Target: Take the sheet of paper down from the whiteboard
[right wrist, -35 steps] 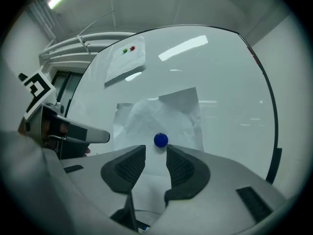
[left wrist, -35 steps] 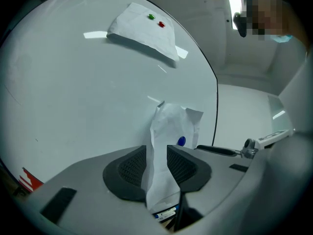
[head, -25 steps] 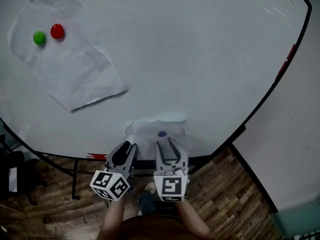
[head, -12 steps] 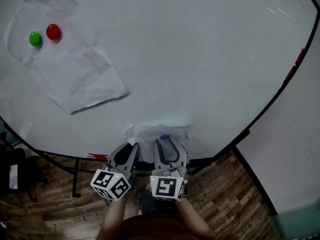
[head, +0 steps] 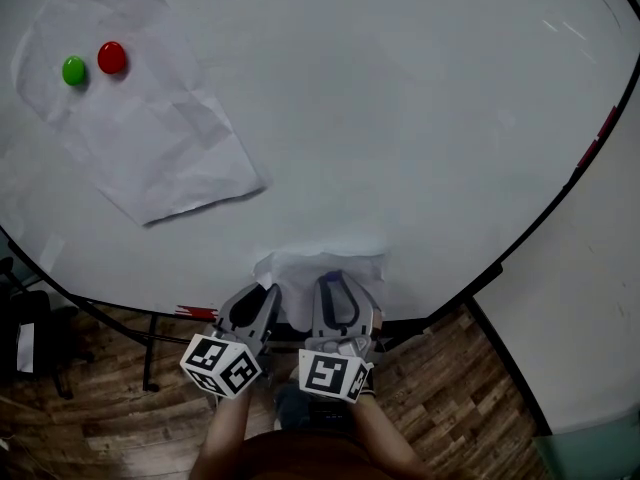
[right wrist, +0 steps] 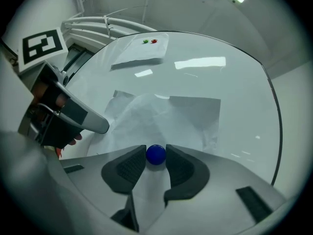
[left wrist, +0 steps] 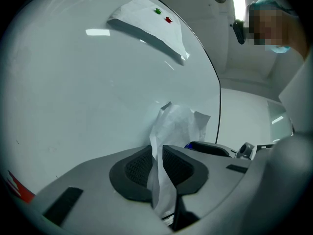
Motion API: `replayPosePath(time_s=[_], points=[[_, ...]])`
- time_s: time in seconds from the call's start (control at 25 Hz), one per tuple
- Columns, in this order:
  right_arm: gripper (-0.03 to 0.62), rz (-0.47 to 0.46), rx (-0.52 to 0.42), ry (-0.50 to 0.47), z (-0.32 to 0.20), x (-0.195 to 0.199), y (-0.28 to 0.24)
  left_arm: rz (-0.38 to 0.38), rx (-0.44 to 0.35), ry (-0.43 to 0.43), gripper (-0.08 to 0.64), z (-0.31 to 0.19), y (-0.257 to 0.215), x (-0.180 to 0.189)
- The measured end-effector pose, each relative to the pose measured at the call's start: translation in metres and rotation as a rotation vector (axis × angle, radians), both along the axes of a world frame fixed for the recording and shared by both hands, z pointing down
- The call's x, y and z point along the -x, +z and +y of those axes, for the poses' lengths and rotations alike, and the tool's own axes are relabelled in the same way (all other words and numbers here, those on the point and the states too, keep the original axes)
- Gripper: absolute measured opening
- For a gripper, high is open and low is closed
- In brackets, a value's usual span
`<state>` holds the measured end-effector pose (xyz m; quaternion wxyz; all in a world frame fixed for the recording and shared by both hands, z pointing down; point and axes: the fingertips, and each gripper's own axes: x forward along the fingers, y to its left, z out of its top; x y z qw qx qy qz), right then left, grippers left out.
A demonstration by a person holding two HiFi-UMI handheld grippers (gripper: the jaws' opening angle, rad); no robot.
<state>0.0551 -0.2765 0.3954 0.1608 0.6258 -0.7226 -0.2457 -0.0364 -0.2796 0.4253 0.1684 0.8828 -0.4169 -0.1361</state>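
A small crumpled white sheet (head: 300, 265) hangs low on the whiteboard (head: 400, 118), pinned by a blue magnet (right wrist: 156, 154). My left gripper (left wrist: 157, 153) has just been closing and is shut on the sheet's left edge (left wrist: 178, 124), which runs up between the pads. My right gripper (right wrist: 156, 156) has also just been closing, and its pads now sit against both sides of the blue magnet. In the head view the left gripper (head: 262, 294) and right gripper (head: 335, 286) stand side by side at the sheet's lower edge.
A larger creased sheet (head: 140, 138) is pinned at the upper left by a green magnet (head: 74, 70) and a red magnet (head: 112, 57). The board's black frame (head: 560, 198) curves down the right. Wooden floor (head: 100, 418) lies below, and a pale wall (head: 590, 308) stands to the right.
The right gripper has rolled a little, tilting its marker cube, and its jaws have drawn in round the blue magnet. Both grippers have stayed at the small sheet.
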Motion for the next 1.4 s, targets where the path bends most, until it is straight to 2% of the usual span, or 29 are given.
replayPosePath(time_s=[0.16,0.64,1.08,1.4], points=[[0.129,0.004,-0.002,0.004,-0.001,-0.001,-0.001,0.011,0.006,0.003,0.026,-0.001,-0.001,0.003],[0.135,-0.038,0.001,-0.009,-0.001,-0.002,-0.001,0.051,0.017,0.025,0.025,-0.001,-0.003,0.004],[0.135,-0.035,0.015,-0.019,0.005,0.000,0.001,0.164,0.032,0.057,0.025,0.002,-0.014,0.002],[0.135,-0.028,0.025,-0.022,0.007,0.004,0.005,0.183,0.034,0.062,0.025,0.002,-0.017,0.005]])
